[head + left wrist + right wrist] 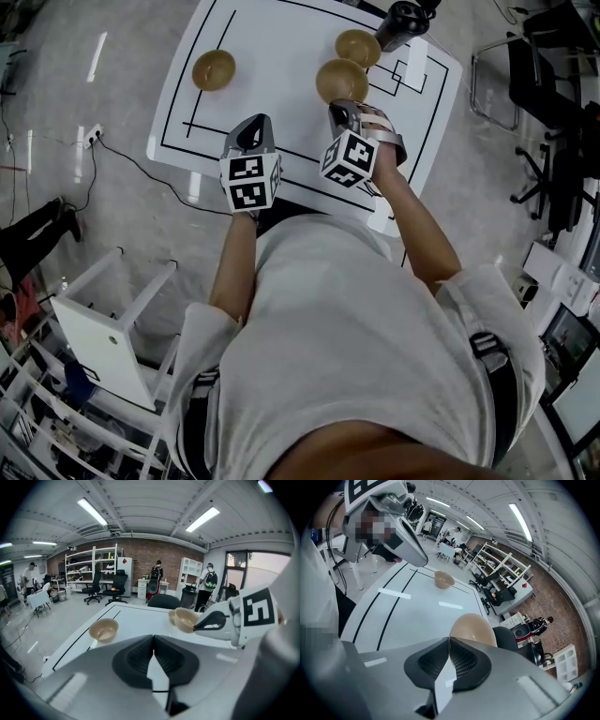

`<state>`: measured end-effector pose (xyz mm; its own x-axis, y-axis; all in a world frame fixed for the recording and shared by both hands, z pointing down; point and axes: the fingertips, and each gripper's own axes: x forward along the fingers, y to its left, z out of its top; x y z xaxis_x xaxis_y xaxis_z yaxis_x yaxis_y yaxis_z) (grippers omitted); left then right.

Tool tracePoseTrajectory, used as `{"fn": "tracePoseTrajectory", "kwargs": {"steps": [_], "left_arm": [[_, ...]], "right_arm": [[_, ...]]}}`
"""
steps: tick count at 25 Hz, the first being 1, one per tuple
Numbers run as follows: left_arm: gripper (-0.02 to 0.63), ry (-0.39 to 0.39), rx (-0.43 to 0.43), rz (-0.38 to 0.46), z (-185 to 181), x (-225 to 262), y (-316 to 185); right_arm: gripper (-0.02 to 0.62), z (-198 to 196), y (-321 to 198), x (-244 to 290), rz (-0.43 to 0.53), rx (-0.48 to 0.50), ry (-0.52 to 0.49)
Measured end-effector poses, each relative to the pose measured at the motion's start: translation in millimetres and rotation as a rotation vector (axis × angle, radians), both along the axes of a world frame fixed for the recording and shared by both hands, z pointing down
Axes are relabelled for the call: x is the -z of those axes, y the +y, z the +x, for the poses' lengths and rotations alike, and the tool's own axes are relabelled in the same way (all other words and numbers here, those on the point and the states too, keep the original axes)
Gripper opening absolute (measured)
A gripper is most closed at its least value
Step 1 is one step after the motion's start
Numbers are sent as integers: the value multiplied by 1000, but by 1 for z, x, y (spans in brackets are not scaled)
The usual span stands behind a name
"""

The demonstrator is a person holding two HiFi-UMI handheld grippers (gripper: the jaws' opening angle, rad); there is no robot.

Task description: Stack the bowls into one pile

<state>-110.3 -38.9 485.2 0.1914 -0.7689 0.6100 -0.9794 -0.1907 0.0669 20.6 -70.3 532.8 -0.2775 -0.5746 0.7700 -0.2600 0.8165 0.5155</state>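
Three tan bowls are on or over the white table (281,56) marked with black lines. One bowl (214,69) (104,630) (444,579) sits alone at the far left. A second bowl (358,47) (172,616) rests at the back right. My right gripper (343,106) (449,641) (213,620) is shut on the rim of the third bowl (341,81) (472,629) (186,619), just in front of the second. My left gripper (256,124) (153,639) is shut and empty near the table's front edge, apart from every bowl.
A dark rounded object (401,23) stands at the table's back edge by the bowls. Office chairs (544,141) are to the right. A white rack (94,347) stands at the lower left, and a cable (141,169) runs over the floor. People stand far back (157,576).
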Motion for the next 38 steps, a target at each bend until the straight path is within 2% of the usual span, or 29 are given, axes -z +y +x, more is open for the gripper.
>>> {"fn": "tracePoseTrajectory", "kwargs": {"steps": [19,38], "left_arm": [[3,14,111,-16,-60,-11,0],[3,40,154,-20,-116,-18,-6]], "right_arm": [[11,-82,-11,1,-9,128,-29],[12,-146,-13,0,-12,178,-18]]}}
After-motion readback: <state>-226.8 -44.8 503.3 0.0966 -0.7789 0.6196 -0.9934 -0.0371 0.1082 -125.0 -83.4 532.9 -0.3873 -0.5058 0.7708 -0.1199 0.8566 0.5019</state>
